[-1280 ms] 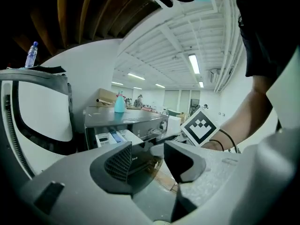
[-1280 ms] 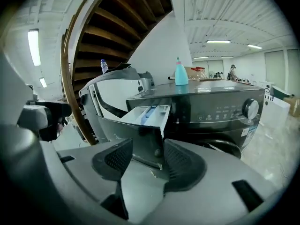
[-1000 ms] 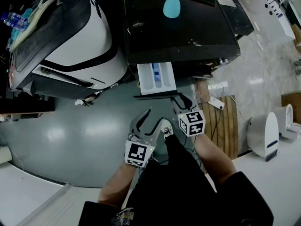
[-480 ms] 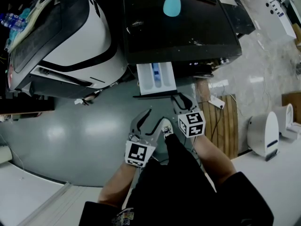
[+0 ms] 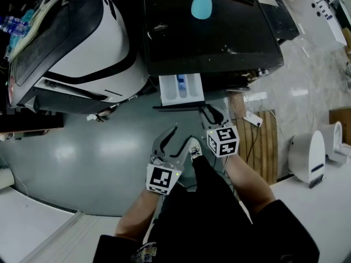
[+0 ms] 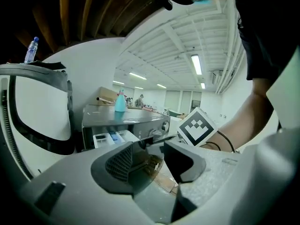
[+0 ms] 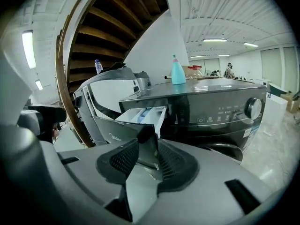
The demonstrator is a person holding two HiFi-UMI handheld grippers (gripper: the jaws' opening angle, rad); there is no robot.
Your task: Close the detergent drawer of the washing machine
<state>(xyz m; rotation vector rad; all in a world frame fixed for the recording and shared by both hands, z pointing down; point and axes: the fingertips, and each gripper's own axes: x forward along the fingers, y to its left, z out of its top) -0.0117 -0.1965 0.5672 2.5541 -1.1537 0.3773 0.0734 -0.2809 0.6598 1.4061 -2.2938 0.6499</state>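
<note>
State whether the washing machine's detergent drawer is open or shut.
Open. The detergent drawer juts out from the front of the washing machine, its white and blue compartments exposed from above.

Grey floor (image 5: 82, 152) under washing machine (image 5: 208, 32)

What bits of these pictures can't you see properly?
Inside the detergent drawer: too small in the head view, and seen side-on in the right gripper view.
On the right gripper, the jaws have just been closing with the drawer's front panel between them. Its own view doesn't show whether the pads press on it yet.
Markings on the control panel: too small.
Label on the blue bottle: too small in every view.
</note>
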